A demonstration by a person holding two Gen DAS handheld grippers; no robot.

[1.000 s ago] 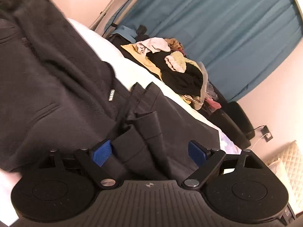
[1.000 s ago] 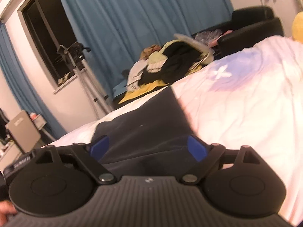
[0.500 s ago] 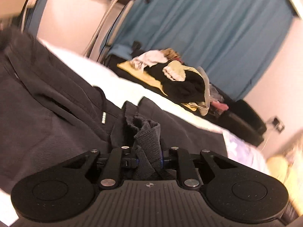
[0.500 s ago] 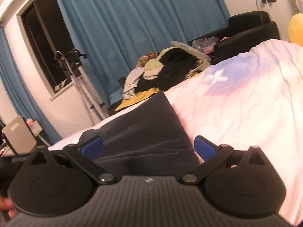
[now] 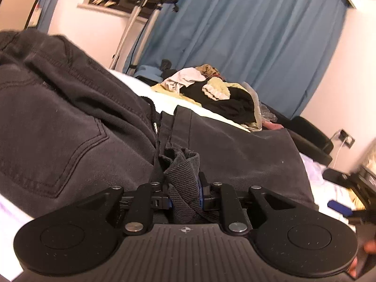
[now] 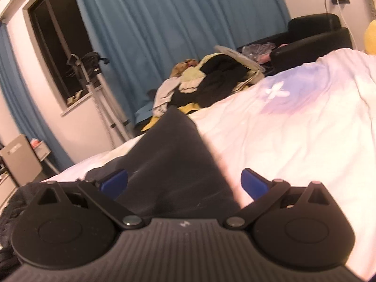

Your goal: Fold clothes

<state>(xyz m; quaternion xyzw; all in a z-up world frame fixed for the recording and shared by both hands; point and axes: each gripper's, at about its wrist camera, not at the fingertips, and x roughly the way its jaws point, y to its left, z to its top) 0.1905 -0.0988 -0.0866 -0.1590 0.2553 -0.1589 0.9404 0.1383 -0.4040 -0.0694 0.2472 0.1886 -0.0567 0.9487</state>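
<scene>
The left gripper (image 5: 185, 195) has its jaws drawn in close on a bunched fold of dark ribbed fabric, which stands up between the blue pads. The fold belongs to the dark trousers (image 5: 235, 155) spread on the bed (image 6: 305, 127). A second dark garment with a stitched pocket and a drawstring (image 5: 58, 122) lies touching the trousers on their left side in the left wrist view.

The right gripper (image 6: 184, 183) has its jaws spread fully wide. They straddle the right-hand edge of the trousers, with one pad over the dark cloth and the other over the pale bedsheet. The pads do not press on anything, so nothing is held on this side.

Progress assessment: folding appears to be at an early stage. One grasp point is secured; the second is not yet taken. The trousers lie mostly flat and no completed fold is visible. Remaining steps would probably be closing the right jaws on the edge, lifting and laying the fabric over.

Clearance: the bedsheet to the right of the trousers is bare, giving open room for moving toward that side of the bed. The left side is taken up by the second garment. A pile of unsorted clothes (image 6: 211, 82) sits beyond the far edge of the bed, in front of the blue curtain (image 6: 176, 23), well apart from the work area.
</scene>
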